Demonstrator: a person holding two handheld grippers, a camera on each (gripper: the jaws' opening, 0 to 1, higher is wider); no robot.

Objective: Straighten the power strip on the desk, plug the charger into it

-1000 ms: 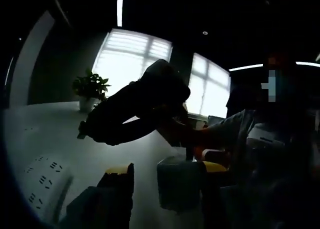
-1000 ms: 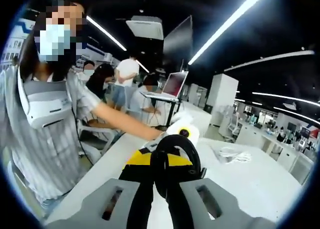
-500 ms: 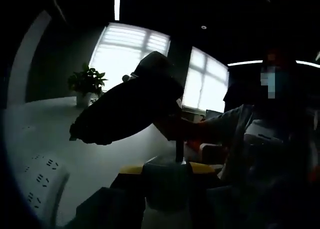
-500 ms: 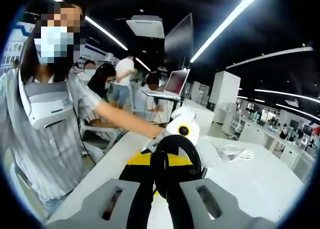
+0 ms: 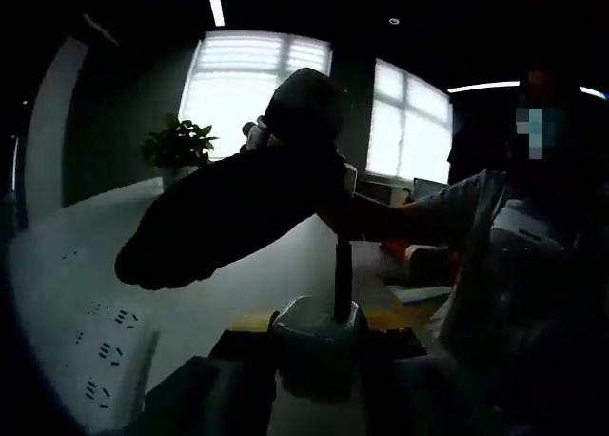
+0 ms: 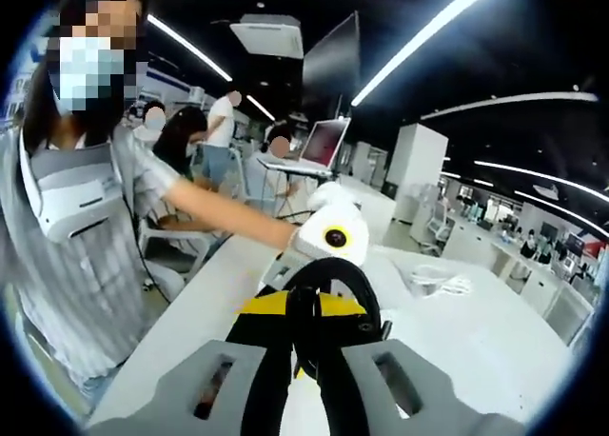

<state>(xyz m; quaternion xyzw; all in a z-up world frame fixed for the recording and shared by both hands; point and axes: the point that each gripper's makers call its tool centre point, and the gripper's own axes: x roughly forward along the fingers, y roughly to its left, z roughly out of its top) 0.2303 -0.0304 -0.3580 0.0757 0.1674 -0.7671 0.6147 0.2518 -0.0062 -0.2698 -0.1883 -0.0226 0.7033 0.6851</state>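
Between the left gripper's (image 5: 319, 398) closed-in jaws sat a pale, rounded plastic charger (image 5: 317, 346), its dark cable (image 5: 342, 276) rising straight up. Low at that view's left, a white rectangular power strip (image 5: 107, 365) lay flat on the smooth white desk (image 5: 214, 293), sockets upward. Across it loomed the right gripper (image 5: 228, 212), clenched on a black looped cable (image 6: 333, 307) in its own view

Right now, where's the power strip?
In the left gripper view, the power strip lies at lower left on the white desk, left of the left gripper holding the charger.
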